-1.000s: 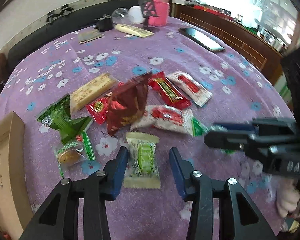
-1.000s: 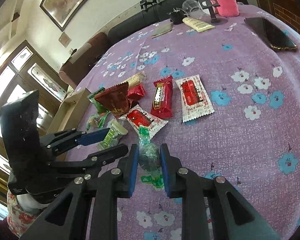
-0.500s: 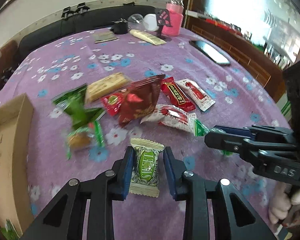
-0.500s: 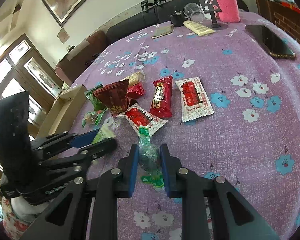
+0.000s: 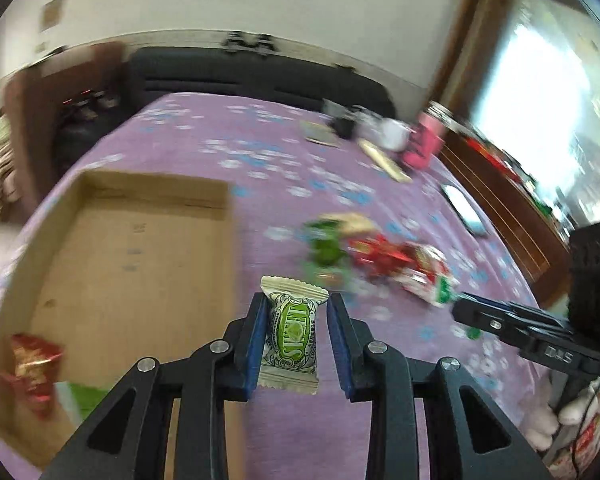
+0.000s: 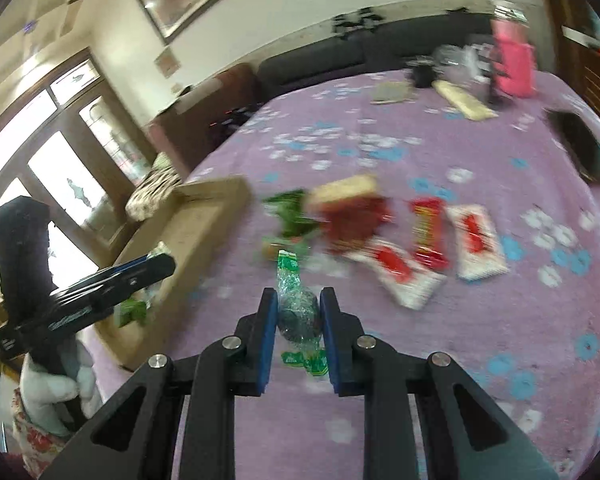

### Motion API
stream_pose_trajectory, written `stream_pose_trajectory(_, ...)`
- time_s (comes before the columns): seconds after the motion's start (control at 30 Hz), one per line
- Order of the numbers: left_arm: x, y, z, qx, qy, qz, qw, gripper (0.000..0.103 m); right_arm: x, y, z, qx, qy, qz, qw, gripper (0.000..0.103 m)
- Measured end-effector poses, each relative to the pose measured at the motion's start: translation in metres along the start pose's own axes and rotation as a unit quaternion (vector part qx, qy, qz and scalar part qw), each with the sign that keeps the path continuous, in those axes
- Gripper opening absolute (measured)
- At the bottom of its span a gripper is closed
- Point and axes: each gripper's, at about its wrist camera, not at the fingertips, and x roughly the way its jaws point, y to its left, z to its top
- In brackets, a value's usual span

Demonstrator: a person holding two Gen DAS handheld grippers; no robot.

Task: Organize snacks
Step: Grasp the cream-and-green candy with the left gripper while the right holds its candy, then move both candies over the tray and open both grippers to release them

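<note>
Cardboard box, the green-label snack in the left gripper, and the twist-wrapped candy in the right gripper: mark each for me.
cardboard box [image 5: 140, 264], left wrist view, bare inner floor.
green-label snack [image 5: 293, 330], left wrist view, printed label.
twist-wrapped candy [image 6: 299, 314], right wrist view, round wrapped middle.

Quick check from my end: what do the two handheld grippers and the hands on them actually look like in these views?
Both the left gripper and the right gripper are black angular linkages with silver pivot screws and blue finger pads. Seen from the side, each carries a tall black block and white lettering, too blurred to read. The hands wear white gloves, above floral fabric with red flowers.
</note>
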Motion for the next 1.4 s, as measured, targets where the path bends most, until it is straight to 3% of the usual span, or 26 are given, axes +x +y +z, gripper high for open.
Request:
stream_pose_trajectory(0.17, -0.015, 0.070, 0.001, -0.073, -0.007, 0.027, 0.9969, 0.031, 0.038, 0.061, 0.018, -0.034, 0.030, 0.038, 0.998, 0.021)
stream_pose_trajectory(0.37, -0.017, 0.128, 0.013, -0.101, 0.001, 0.056, 0.9933, 0.032, 0.093, 0.129, 0.032, -0.090, 0.060, 0.050, 0.993, 0.021)
stream_pose_trajectory(0.6, -0.006, 0.162, 0.017, -0.121, 0.013, 0.072, 0.9899, 0.032, 0.154, 0.178, 0.034, -0.130, 0.096, 0.043, 0.986, 0.021)
stream_pose_trajectory(0.9, 0.004, 0.178, 0.012, -0.132, 0.027, 0.075, 0.9880, 0.033, 0.197, 0.198, 0.030, -0.143, 0.121, 0.033, 0.982, 0.021)
stream_pose_trajectory(0.97, 0.006, 0.181, 0.011, -0.141, 0.030, 0.073, 0.9869, 0.039, 0.200, 0.198, 0.029, -0.145, 0.123, 0.032, 0.981, 0.021)
stream_pose_trajectory(1.0, 0.006, 0.182, 0.011, -0.145, 0.030, 0.073, 0.9863, 0.047, 0.202, 0.199, 0.029, -0.146, 0.124, 0.031, 0.981, 0.022)
stream_pose_trajectory(1.03, 0.005, 0.184, 0.010, -0.150, 0.028, 0.073, 0.9856, 0.054, 0.201, 0.199, 0.029, -0.145, 0.122, 0.029, 0.981, 0.022)
stream_pose_trajectory(1.27, -0.026, 0.174, 0.013, -0.171, -0.011, 0.054, 0.9838, 0.058, 0.171, 0.190, 0.036, -0.134, 0.094, 0.037, 0.986, 0.035)
stream_pose_trajectory(1.4, -0.052, 0.150, 0.014, -0.178, -0.049, 0.029, 0.9824, 0.069, 0.142, 0.169, 0.034, -0.103, 0.074, 0.041, 0.991, 0.041)
